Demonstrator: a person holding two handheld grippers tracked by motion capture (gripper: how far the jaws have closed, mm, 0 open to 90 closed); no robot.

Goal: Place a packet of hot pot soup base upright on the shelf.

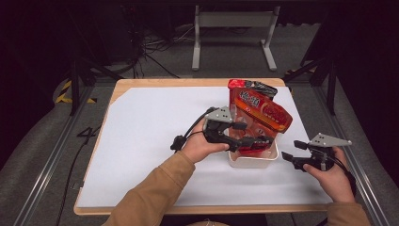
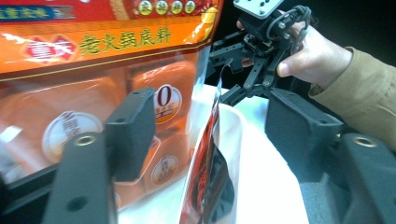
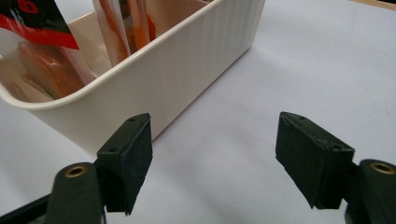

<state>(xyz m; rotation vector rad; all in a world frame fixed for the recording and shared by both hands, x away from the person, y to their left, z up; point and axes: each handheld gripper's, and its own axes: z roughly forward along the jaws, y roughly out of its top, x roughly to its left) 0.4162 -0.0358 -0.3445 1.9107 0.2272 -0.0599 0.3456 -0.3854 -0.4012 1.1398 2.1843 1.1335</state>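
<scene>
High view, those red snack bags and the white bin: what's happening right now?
A person is packing red bags upright into a white bin on the table. The left tongs are at the bags, jaws apart, with a bag edge between them but not pinched. The right tongs wait open and empty beside the bin, to its right.

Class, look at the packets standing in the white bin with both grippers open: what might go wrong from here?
1. The tall orange packet leans well above the white bin and may tip out.
2. The left gripper, jaws straddling the dark packet's edge, might snag it when withdrawn.
3. The light bin might slide if nudged.
</scene>
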